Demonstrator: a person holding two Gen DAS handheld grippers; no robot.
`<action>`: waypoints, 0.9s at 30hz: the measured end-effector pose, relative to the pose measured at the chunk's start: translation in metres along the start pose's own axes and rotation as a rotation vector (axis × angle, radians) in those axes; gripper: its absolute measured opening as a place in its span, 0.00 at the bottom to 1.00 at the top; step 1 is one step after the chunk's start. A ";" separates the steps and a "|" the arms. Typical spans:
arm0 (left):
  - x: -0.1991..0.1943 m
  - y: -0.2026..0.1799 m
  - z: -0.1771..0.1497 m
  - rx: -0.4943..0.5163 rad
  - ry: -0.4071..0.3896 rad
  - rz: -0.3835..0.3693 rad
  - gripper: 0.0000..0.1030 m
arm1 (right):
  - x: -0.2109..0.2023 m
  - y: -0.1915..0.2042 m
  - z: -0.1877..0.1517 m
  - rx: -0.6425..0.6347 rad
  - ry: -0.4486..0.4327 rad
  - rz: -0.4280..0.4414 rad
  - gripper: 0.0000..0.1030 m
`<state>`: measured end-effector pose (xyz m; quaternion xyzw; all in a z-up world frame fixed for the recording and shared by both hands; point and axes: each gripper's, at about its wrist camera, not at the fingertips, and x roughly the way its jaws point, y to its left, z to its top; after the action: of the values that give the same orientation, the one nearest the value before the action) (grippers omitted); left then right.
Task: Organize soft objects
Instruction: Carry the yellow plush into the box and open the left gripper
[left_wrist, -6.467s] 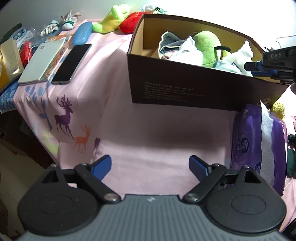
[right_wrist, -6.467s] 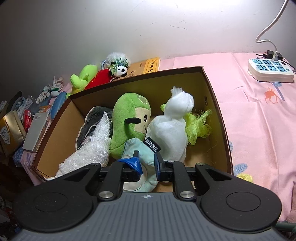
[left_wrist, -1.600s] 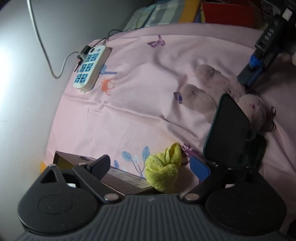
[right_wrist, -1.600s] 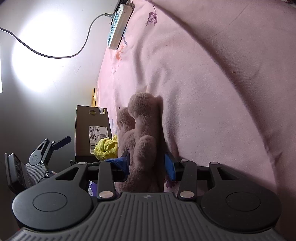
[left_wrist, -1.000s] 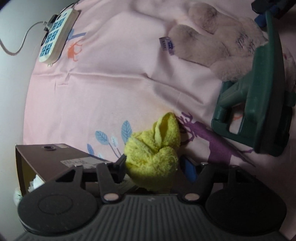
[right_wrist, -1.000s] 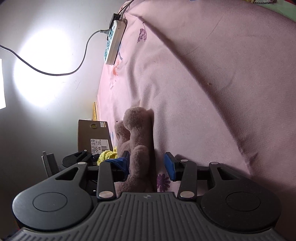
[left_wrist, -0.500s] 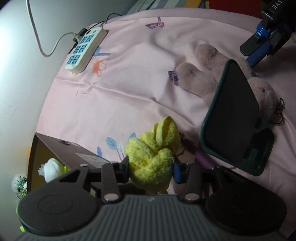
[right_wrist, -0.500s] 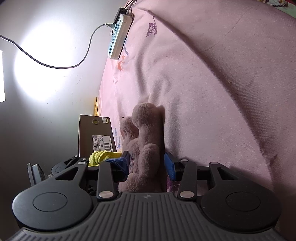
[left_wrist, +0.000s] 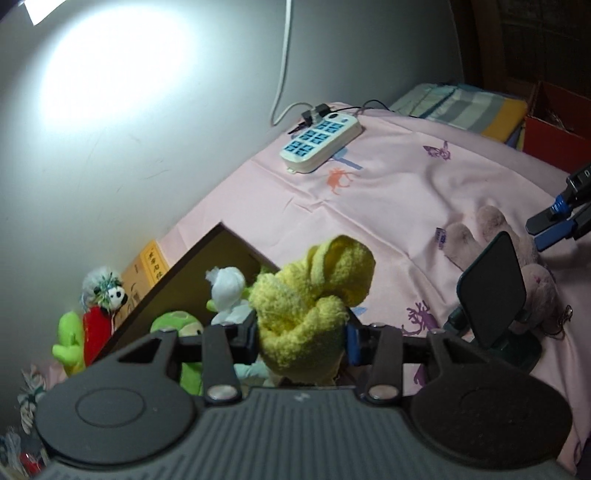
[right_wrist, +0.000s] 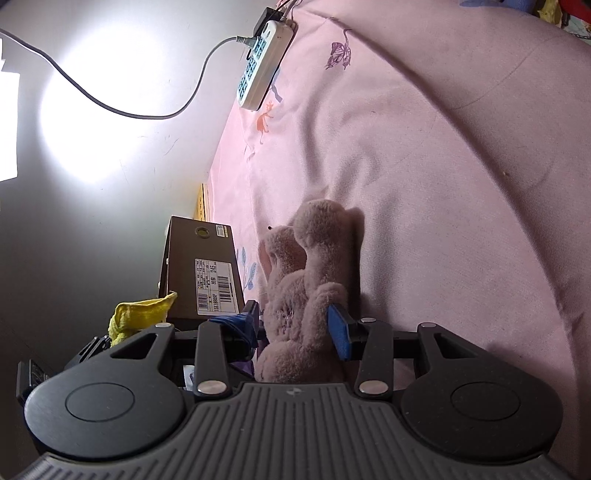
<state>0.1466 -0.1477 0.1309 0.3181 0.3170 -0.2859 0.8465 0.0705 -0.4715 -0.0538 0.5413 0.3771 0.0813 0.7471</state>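
Observation:
My left gripper is shut on a yellow fluffy cloth and holds it in the air next to the open brown box, which holds a green plush and a white bundle. My right gripper has its jaws on both sides of a pinkish-brown plush toy that lies on the pink sheet; the pads touch its fur. The plush and the right gripper's blue fingers also show in the left wrist view. The yellow cloth and box end show in the right wrist view.
A dark green phone stand stands beside the plush. A white power strip with its cable lies near the wall. A red and green plush and a small panda toy sit behind the box. A red box is at far right.
My left gripper has lifted the yellow cloth off the sheet and swung up toward the open box. My right gripper stays around the plush, a little closer on it.

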 end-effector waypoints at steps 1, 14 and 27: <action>-0.004 0.008 -0.008 -0.044 0.000 0.017 0.44 | 0.001 0.002 0.000 -0.007 -0.002 -0.008 0.25; 0.010 0.138 -0.068 -0.538 -0.006 0.007 0.44 | -0.011 0.032 -0.033 0.030 -0.153 -0.062 0.25; 0.066 0.154 -0.110 -0.684 0.133 -0.084 0.54 | -0.006 0.053 -0.073 0.040 -0.210 -0.113 0.25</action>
<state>0.2552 0.0104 0.0733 0.0208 0.4617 -0.1763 0.8691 0.0340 -0.3994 -0.0141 0.5394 0.3285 -0.0254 0.7749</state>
